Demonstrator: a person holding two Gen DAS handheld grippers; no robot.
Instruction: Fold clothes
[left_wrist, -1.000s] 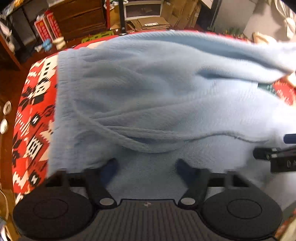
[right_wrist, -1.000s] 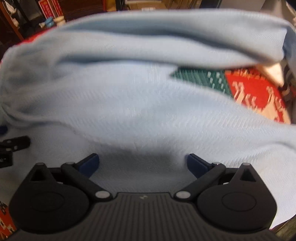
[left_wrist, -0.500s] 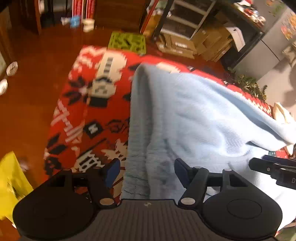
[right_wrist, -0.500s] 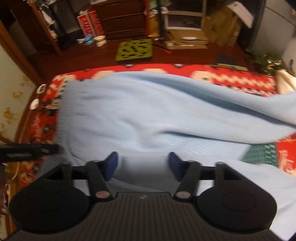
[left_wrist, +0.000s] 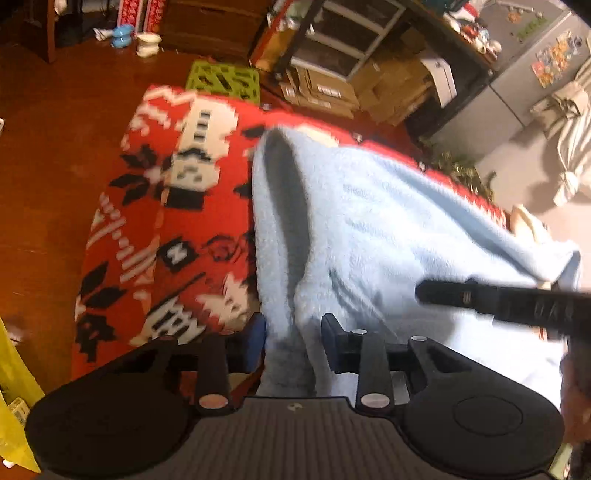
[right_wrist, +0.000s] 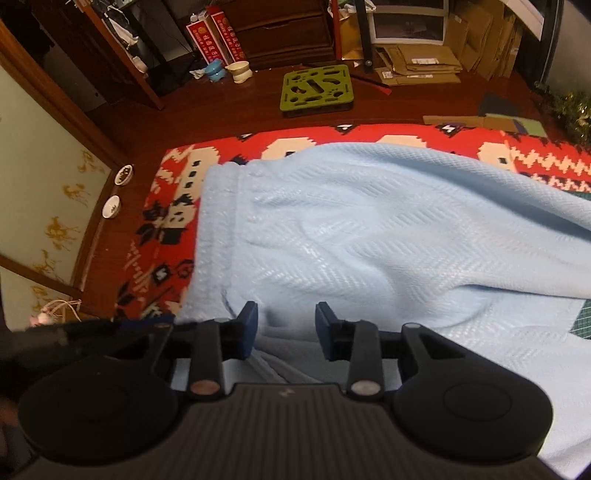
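Leftmost, your left gripper (left_wrist: 293, 341) is clamped on a bunched ribbed edge of the light-blue garment (left_wrist: 388, 236), lifted at lower centre. Beneath, the red patterned blanket (left_wrist: 166, 229) fills the left half. Rightward, your right gripper (right_wrist: 284, 330) has its blue fingers (right_wrist: 248, 330) apart, with garment folds lying between them.

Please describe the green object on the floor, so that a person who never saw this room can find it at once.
Start from the red patterned blanket spread on the dark wooden floor. Just beyond its far edge, apart from it, lies the green object: a flat, square, lime-green board. It differs from the bowls and cardboard nearby by its bright colour and its many cut-out holes.
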